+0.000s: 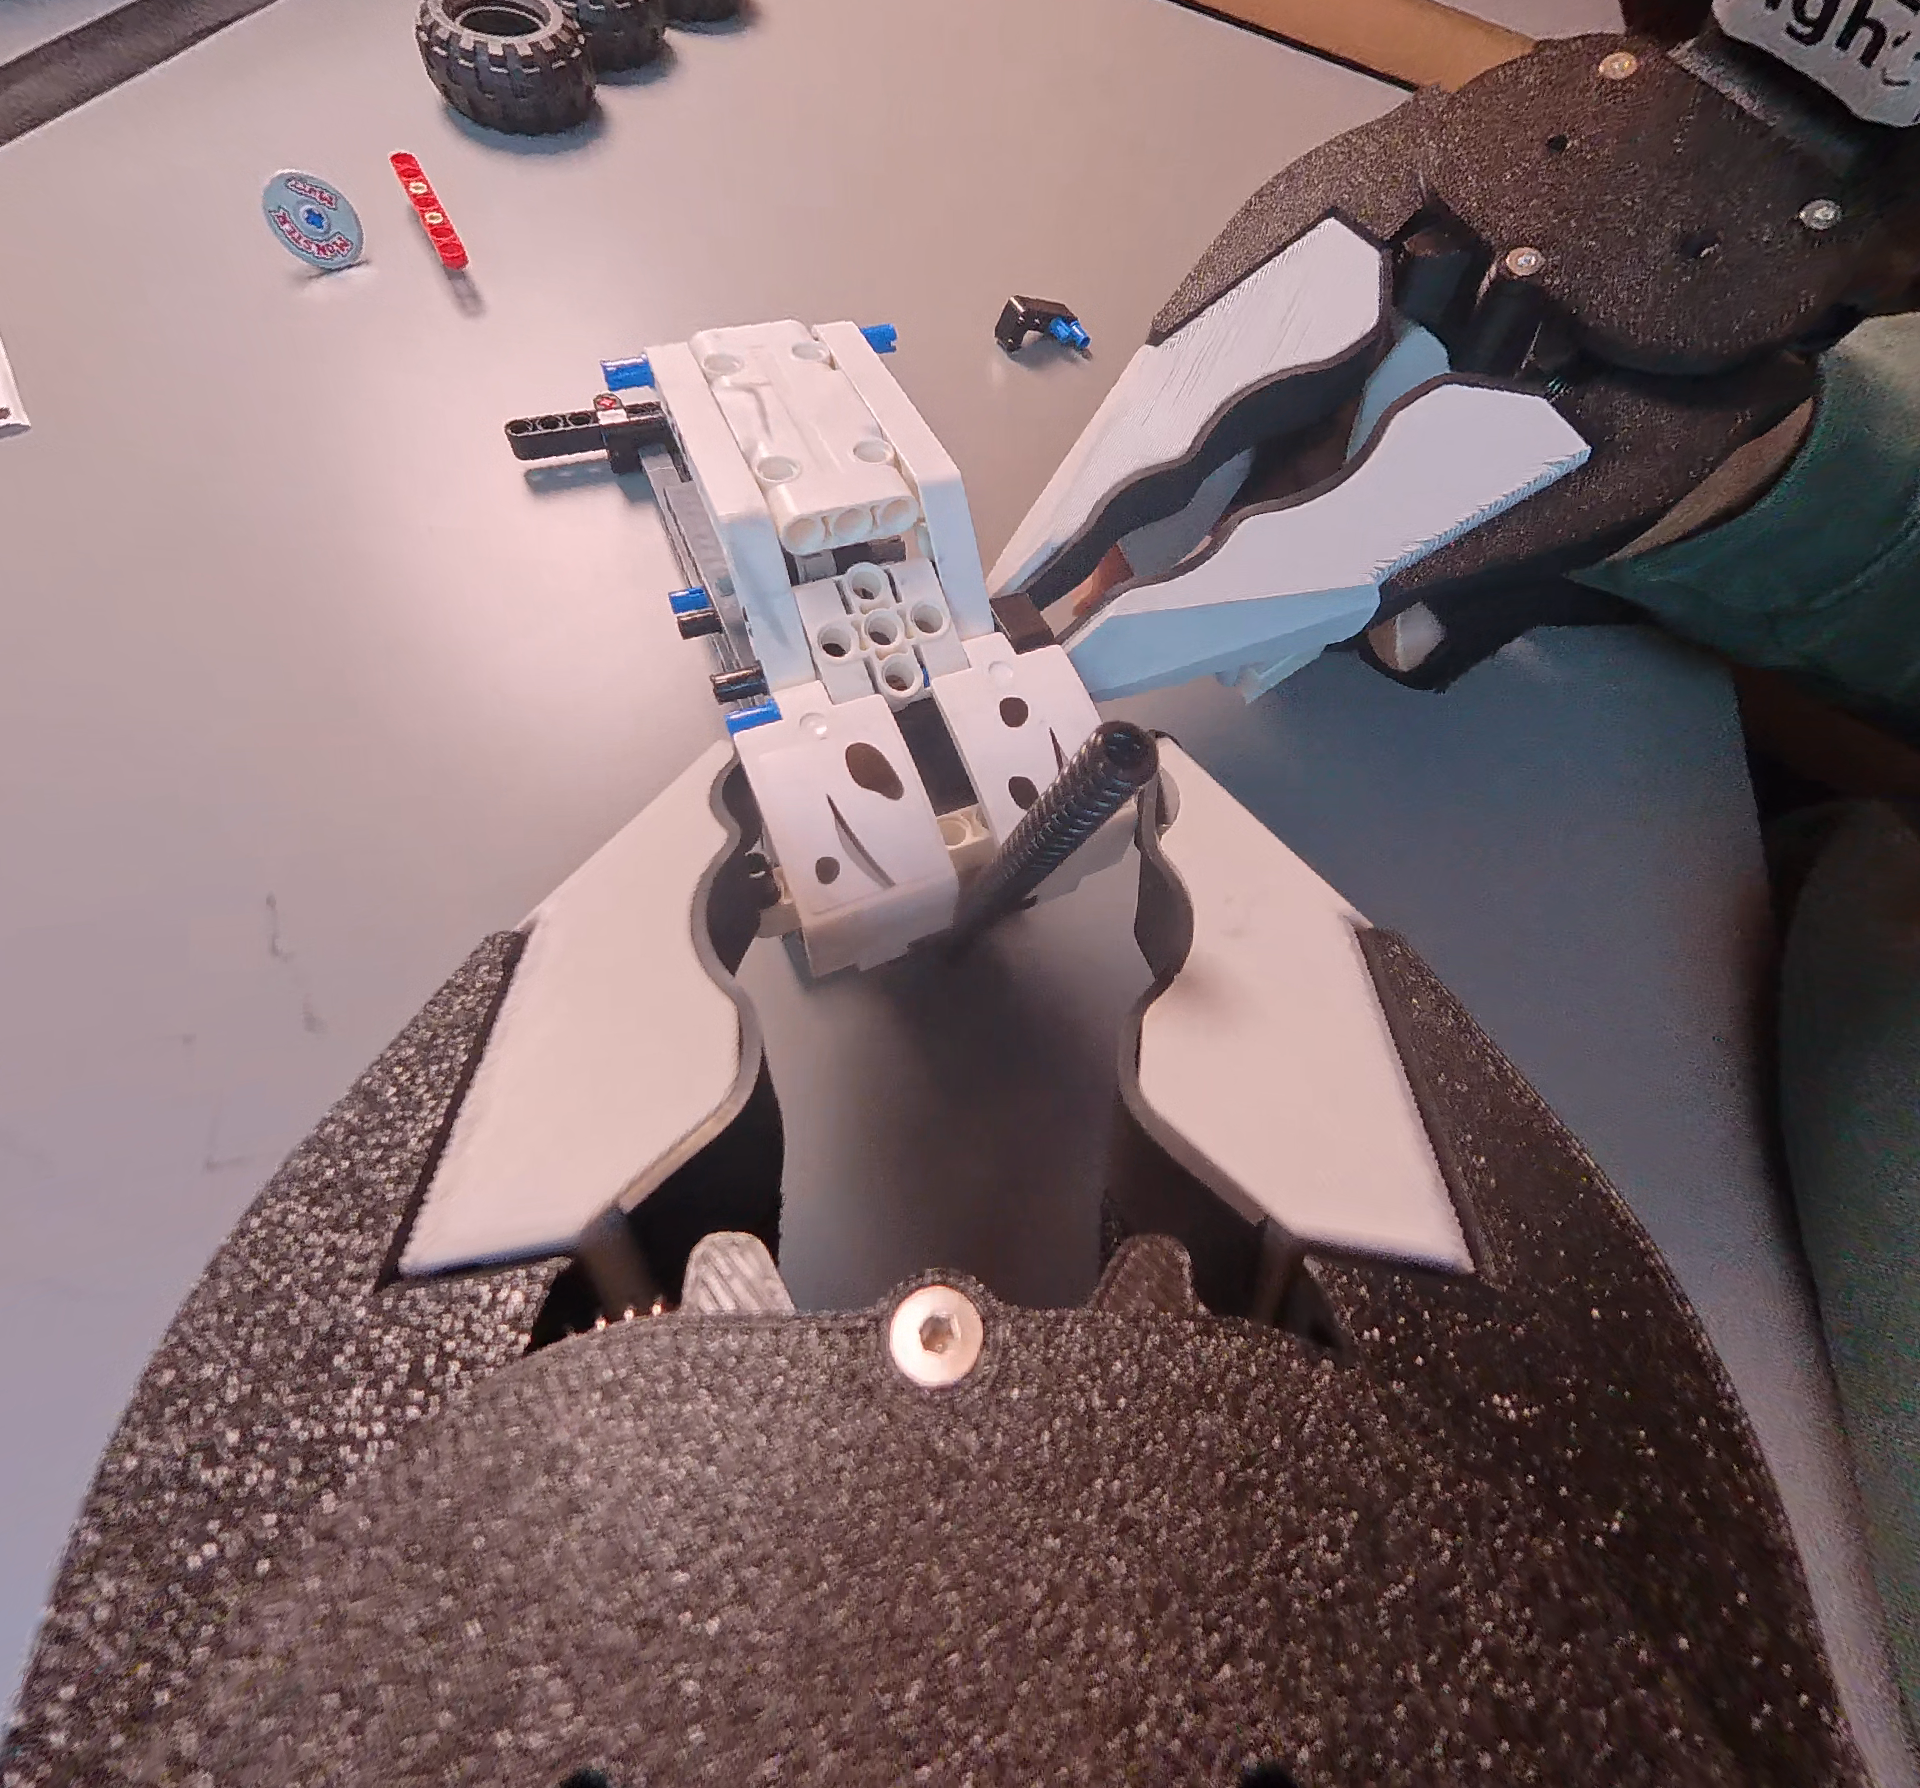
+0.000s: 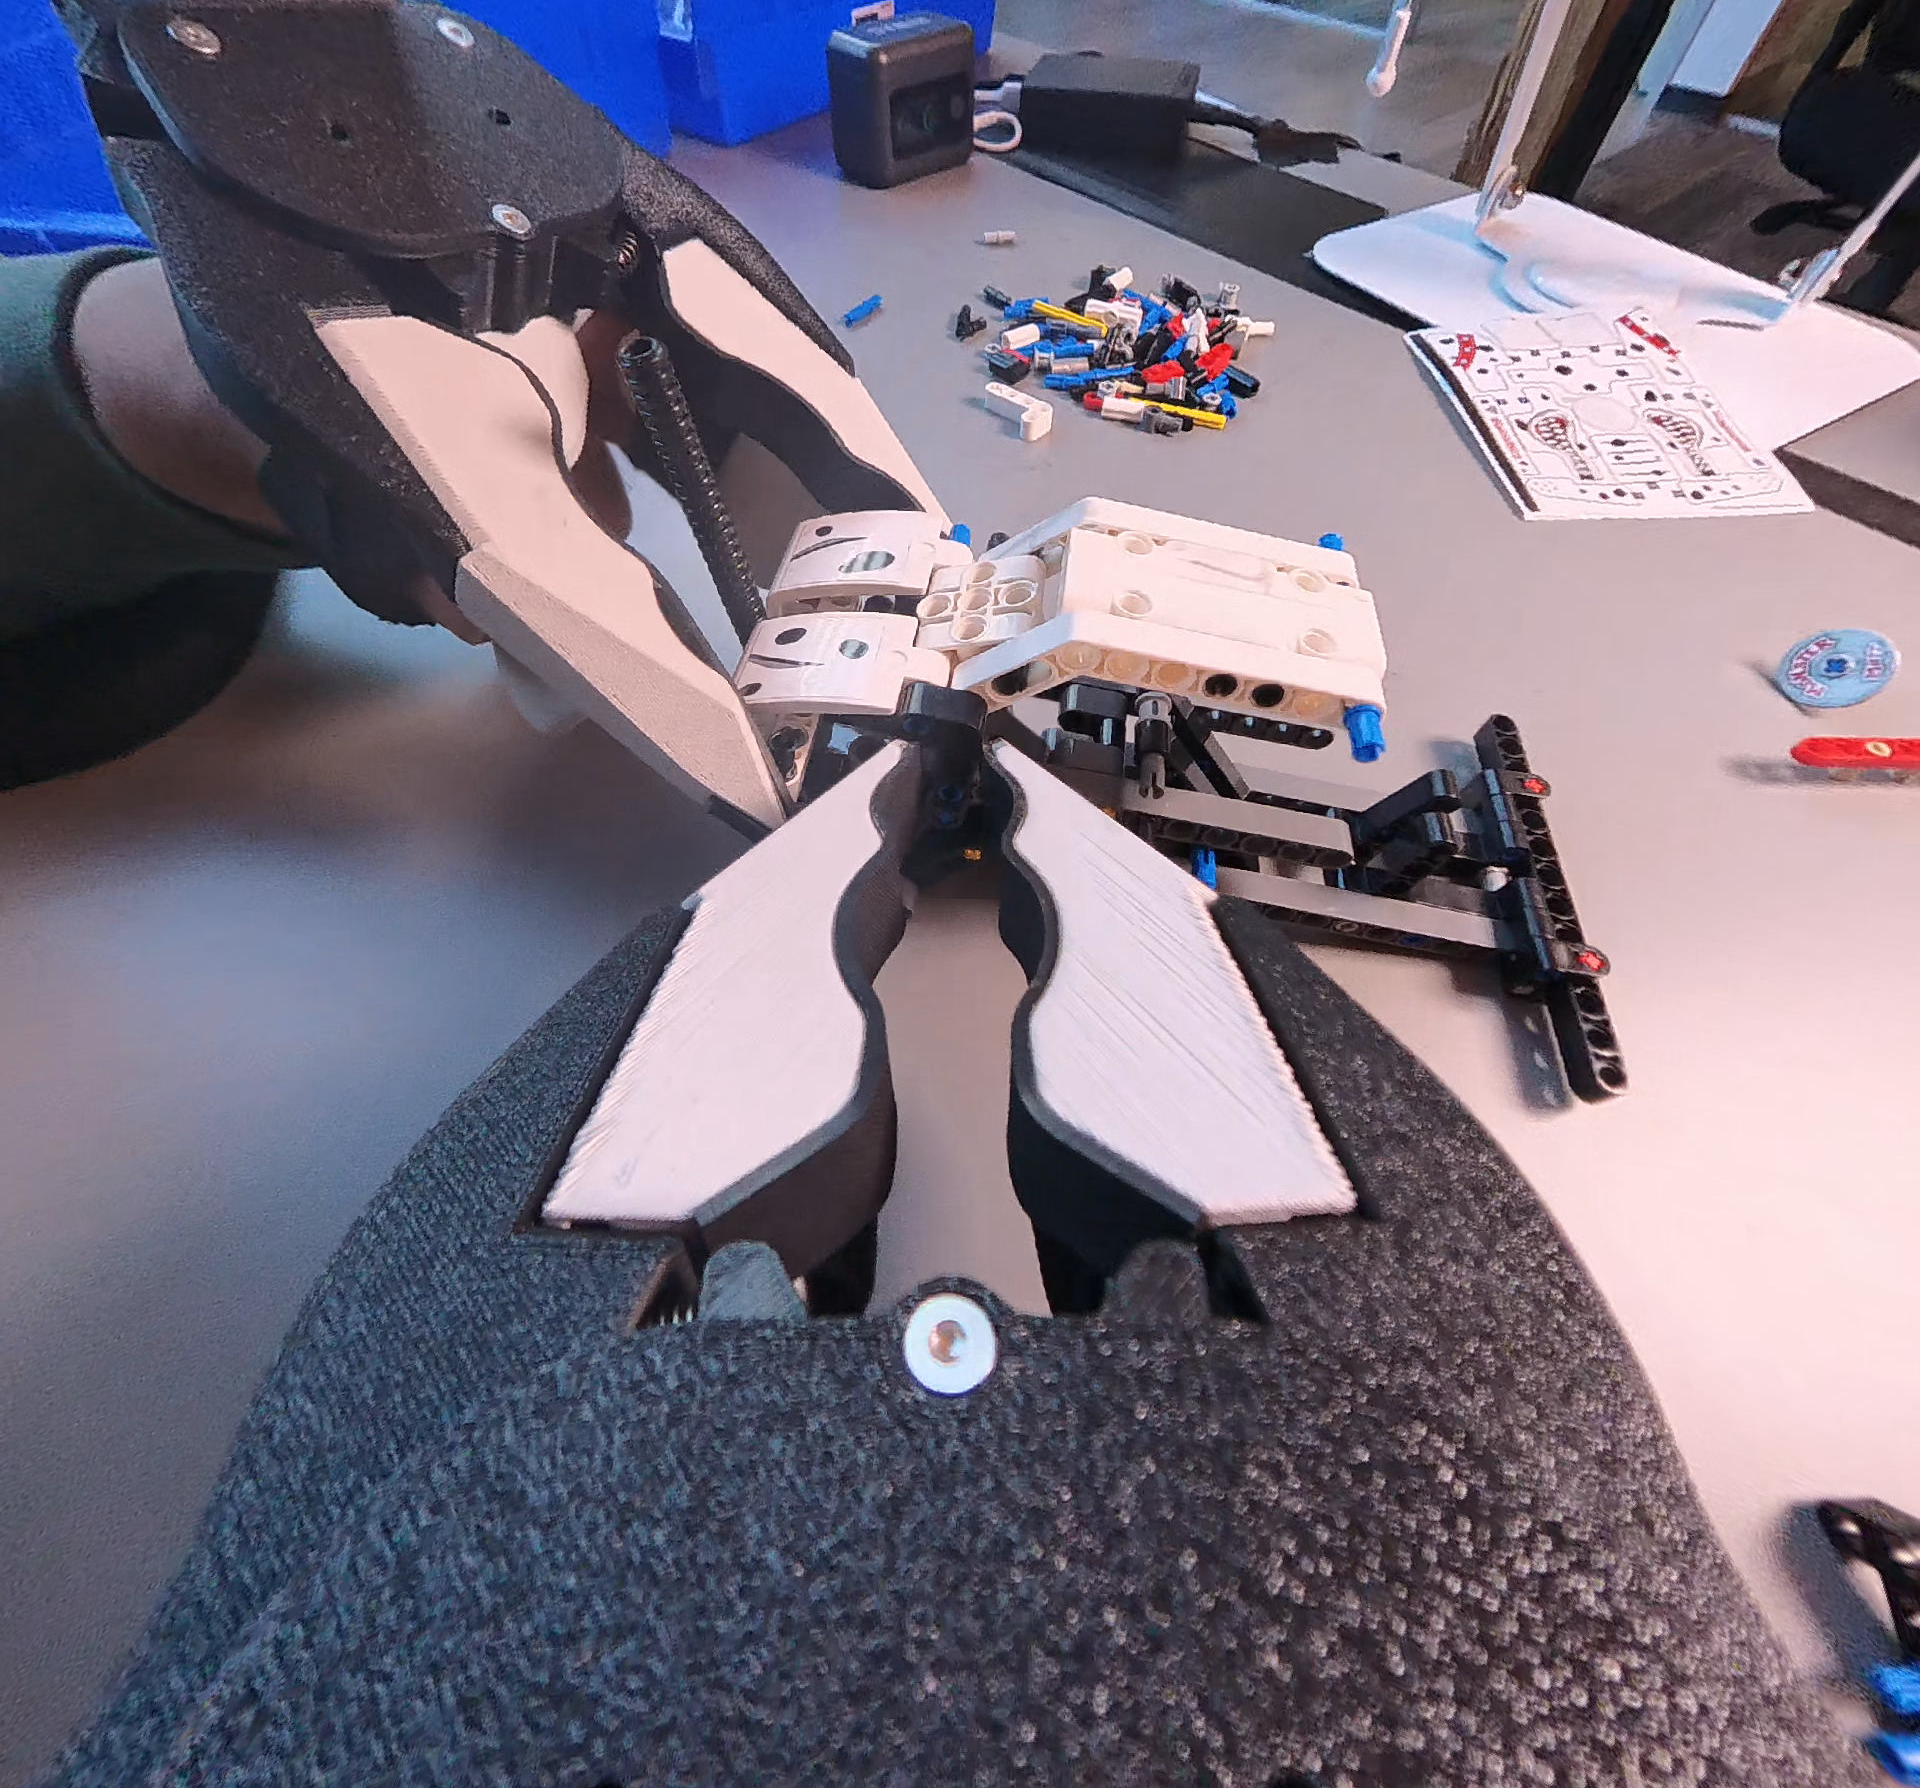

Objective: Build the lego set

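**Two grips on one half-built model: where it could slip**

While my left gripper (image 1: 940, 834) is clamped around the near end of the white-and-black plastic brick vehicle chassis (image 1: 831, 575), my right gripper (image 2: 951, 772) comes in from the side, its fingers narrowed onto a small black connector piece (image 2: 940, 704) at the chassis flank. Whether that piece is seated yet I cannot tell.

My worry is the push. If I press the connector in off-axis, the chassis could twist in the left grip, since I hold only the two white curved panels at its end. Those panels might pop off under the load. The black ribbed flexible hose (image 1: 1060, 819) rises between my left fingers and could snag or be pinched.

Beyond the tool tips, the chassis stretches away over the grey table (image 1: 312, 699): white beams on top, black beams beneath, blue pins sticking out at the sides, and a black crossbar at the far end. It has no wheels; three black knobbly tyres (image 1: 582, 24) sit well apart past its far end. A loose pile of small coloured parts (image 2: 1127, 351) lies farther off.
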The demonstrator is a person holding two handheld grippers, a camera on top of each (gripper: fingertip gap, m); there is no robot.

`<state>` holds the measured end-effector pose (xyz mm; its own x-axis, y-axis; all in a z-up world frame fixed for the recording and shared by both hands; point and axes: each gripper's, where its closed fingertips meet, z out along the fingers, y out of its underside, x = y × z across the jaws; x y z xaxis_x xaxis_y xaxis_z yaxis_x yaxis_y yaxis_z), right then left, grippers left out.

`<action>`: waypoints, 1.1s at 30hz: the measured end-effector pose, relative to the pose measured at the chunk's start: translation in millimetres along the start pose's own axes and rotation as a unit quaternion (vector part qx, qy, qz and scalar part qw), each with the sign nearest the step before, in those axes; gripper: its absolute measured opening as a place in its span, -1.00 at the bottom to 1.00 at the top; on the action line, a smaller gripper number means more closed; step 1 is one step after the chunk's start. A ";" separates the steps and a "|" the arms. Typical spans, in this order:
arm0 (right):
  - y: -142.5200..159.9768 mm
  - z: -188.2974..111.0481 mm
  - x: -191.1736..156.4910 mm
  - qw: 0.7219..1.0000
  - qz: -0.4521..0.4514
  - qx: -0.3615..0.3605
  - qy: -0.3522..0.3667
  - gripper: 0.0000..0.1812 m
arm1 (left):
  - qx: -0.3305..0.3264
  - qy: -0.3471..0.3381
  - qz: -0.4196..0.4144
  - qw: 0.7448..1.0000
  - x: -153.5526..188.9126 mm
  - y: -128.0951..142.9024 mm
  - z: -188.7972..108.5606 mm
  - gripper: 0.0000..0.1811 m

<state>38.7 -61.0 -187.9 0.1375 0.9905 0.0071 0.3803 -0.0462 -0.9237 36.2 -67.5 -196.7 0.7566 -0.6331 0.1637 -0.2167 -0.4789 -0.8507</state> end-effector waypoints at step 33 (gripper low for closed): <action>-13.1 -11.0 -8.8 0.988 0.046 0.049 0.141 -0.94 | 0.017 -0.160 -0.020 0.987 -64.6 4.5 -6.5 -0.14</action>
<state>42.6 -70.6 -171.6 0.4220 0.9065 0.0153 0.2667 -0.1080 -0.9577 -17.7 -32.7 -207.8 0.9213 -0.3871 0.0365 -0.1655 -0.4753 -0.8641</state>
